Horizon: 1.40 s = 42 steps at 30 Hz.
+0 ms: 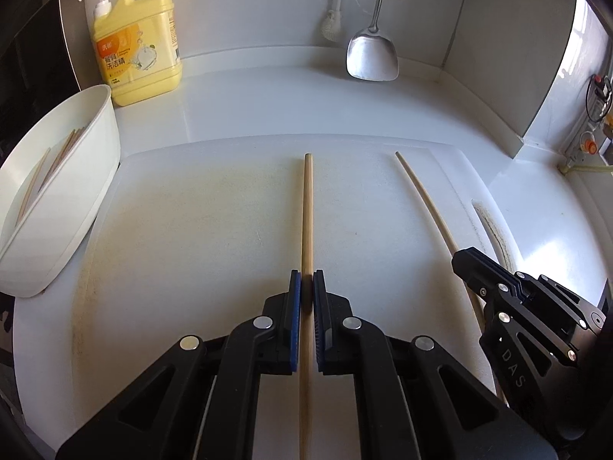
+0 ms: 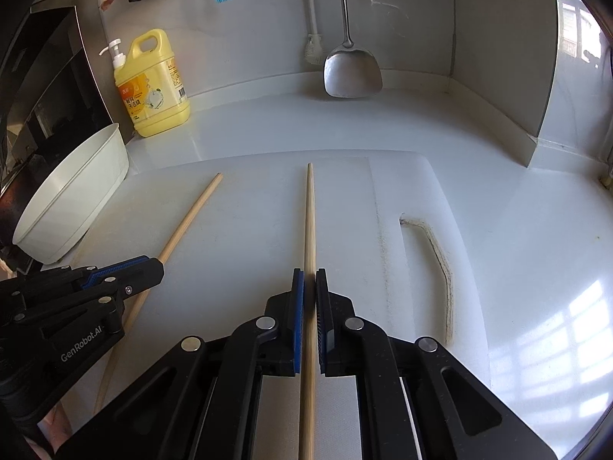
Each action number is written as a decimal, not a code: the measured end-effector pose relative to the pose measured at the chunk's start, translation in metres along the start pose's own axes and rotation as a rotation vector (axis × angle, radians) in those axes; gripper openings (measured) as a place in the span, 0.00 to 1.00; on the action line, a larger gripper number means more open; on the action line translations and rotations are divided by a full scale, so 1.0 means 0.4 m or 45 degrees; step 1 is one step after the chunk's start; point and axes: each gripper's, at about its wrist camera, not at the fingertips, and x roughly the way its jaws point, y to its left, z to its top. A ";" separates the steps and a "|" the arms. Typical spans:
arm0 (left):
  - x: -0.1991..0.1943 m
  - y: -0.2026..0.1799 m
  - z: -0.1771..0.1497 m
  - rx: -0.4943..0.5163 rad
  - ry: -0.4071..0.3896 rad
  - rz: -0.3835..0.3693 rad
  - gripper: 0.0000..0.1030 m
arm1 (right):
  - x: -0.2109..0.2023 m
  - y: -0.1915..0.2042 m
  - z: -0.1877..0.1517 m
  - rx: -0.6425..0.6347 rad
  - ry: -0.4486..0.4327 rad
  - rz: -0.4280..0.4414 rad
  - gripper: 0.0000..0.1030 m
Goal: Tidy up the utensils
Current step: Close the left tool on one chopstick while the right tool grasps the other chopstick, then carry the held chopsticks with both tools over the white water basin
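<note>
Two wooden chopsticks lie over a white cutting board (image 1: 199,230), one between the fingers of each gripper. The left gripper (image 1: 307,280) has its blue pads (image 1: 294,287) pressed against the thicker left chopstick (image 1: 307,207), whose blunt end points away toward the back wall; the stick runs straight back between the fingers and under the camera. The right gripper (image 2: 309,278) is closed in the same way on the right chopstick (image 2: 309,222), with its tapered tip pointing forward. Both sticks lie lengthwise and roughly parallel (the fisheye lens bends the one seen off-centre). Whether either stick is raised off the board or rests on it is hard to judge from these angles.

At the left edge of the board stands a white oval bin (image 1: 76,176), just beside the board. Several more chopsticks (image 1: 57,161) lean inside it. Behind the bin, on the white counter (image 1: 268,99), is a yellow detergent bottle (image 1: 138,42) with a white pump. A metal spatula (image 1: 371,53) hangs against the back wall, its blade near the counter, next to a white brush (image 1: 331,27). The right-wrist view also shows a slot handle (image 2: 436,268) cut in the board's right end.
</note>
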 end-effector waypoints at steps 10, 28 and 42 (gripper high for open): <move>-0.209 0.110 0.049 -0.146 -0.059 0.024 0.07 | -0.158 0.058 0.106 0.009 -0.056 0.139 0.06; -0.350 0.733 0.149 -0.419 -0.201 0.269 0.07 | -0.055 0.647 0.336 -0.163 -0.010 0.475 0.06; -0.159 0.913 0.216 -0.384 -0.063 0.214 0.07 | 0.185 0.872 0.389 -0.122 0.151 0.411 0.06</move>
